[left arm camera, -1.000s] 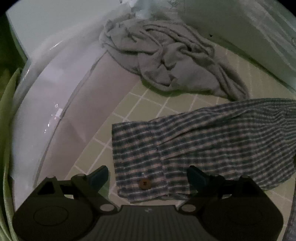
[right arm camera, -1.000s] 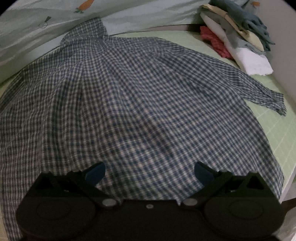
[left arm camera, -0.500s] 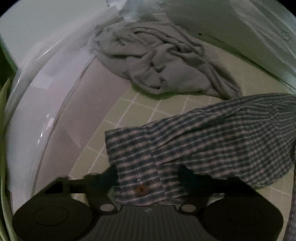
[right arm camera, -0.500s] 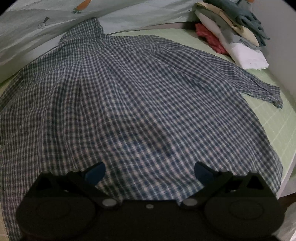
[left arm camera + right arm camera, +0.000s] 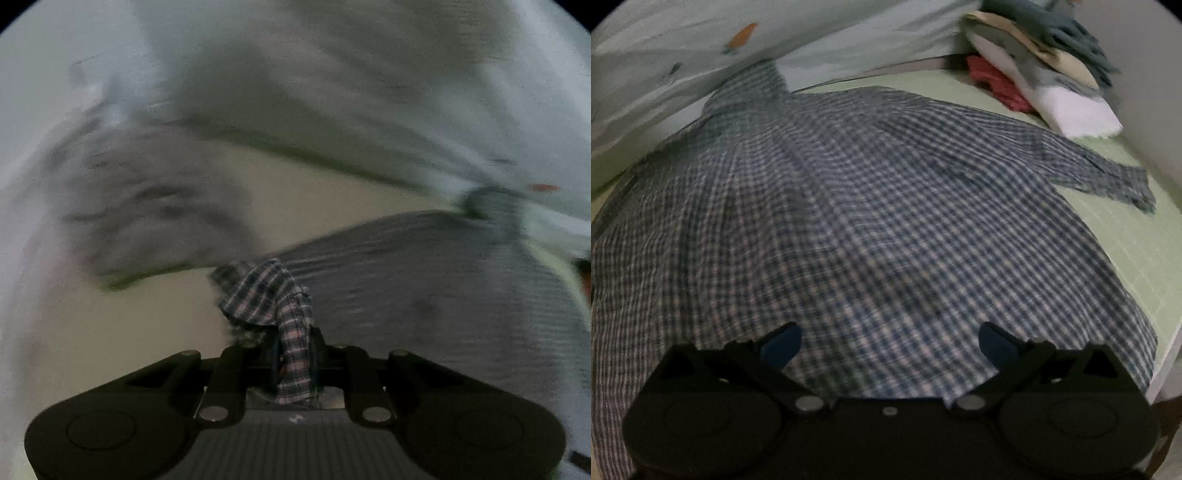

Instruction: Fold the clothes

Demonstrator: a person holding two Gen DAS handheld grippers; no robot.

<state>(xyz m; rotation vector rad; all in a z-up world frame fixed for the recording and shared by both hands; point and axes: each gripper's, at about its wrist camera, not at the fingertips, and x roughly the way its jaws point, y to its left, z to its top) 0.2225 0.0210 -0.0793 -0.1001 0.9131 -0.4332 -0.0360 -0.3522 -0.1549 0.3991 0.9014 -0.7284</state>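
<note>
A blue-and-white checked shirt lies spread on a pale green gridded mat. Its right sleeve reaches toward the mat's right edge. In the left wrist view my left gripper has its jaws closing on the shirt's left sleeve cuff, which is bunched between the pads and lifted off the mat; the rest of the shirt is blurred behind it. My right gripper hovers open over the shirt's lower hem, with nothing between its fingers.
A crumpled grey garment lies blurred at the left on the mat. A stack of folded clothes sits at the far right corner. Pale printed bedding runs along the back. The mat's right edge drops off.
My left gripper closed on the sleeve cuff, then lifted it and swung toward the shirt body. My right gripper drifted slightly over the hem and stayed open.
</note>
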